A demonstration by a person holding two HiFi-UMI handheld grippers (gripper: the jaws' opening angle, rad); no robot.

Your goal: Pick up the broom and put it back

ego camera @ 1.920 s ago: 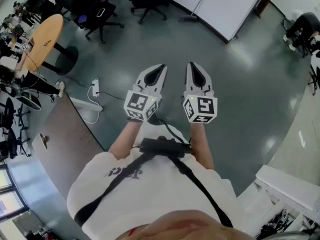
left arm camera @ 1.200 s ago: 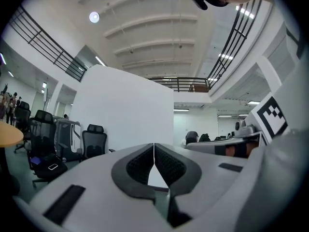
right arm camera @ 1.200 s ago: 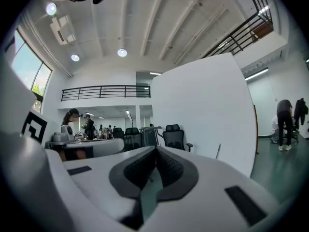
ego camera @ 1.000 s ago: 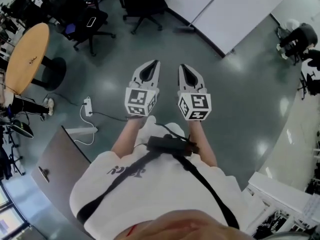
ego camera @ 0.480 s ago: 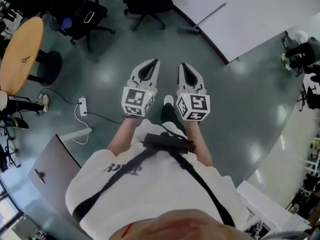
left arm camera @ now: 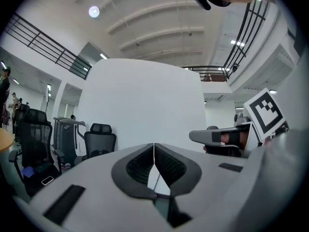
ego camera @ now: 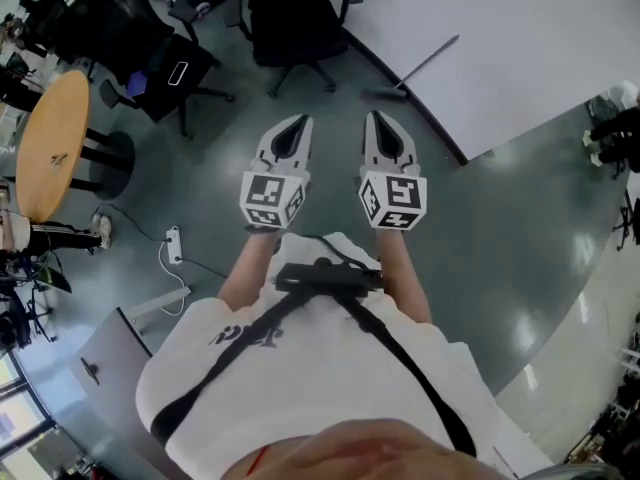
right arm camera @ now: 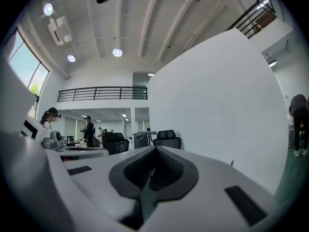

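On the grey floor (ego camera: pixel 500 218) ahead in the head view, the broom (ego camera: pixel 420 68) appears to lean on the white partition (ego camera: pixel 540 28). It is closer than a second ago, though the left gripper (ego camera: pixel 297 120) and right gripper (ego camera: pixel 373 116) remain well short of it. In the left gripper view, the jaws are pressed together, holding nothing. In the right gripper view, the jaws are likewise closed and empty. The approach is under way, but the pickup has not begun.
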